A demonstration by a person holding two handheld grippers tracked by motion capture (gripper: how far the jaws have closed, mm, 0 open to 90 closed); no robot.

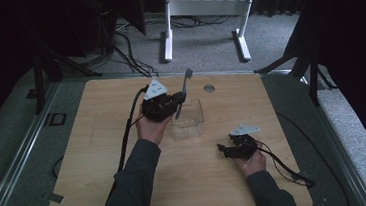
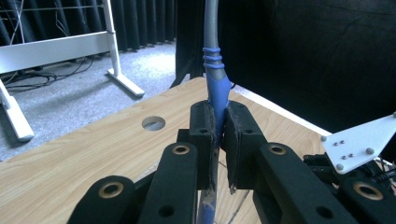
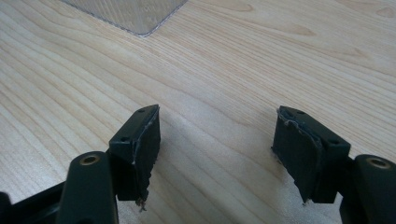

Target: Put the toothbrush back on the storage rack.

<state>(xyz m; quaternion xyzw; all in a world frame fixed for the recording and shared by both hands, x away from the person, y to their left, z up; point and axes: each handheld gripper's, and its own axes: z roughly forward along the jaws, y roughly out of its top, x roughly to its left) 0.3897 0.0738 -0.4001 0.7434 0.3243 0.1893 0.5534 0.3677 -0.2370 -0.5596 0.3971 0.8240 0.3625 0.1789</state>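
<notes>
High view: left gripper [image 1: 175, 103], centre frame, clamps a blue-and-grey plastic toothbrush [image 1: 184, 90] standing near upright, its lower end over the clear rectangular plastic container [image 1: 195, 124]. Right gripper [image 1: 221, 149] rests lower right on the light wooden table [image 1: 103, 190].

Left gripper view: jaws pinch the toothbrush's blue handle [image 2: 218, 100] at centre frame.

Right gripper view: jaws spread wide, nothing between them; container corner [image 3: 140, 14] at top.
</notes>
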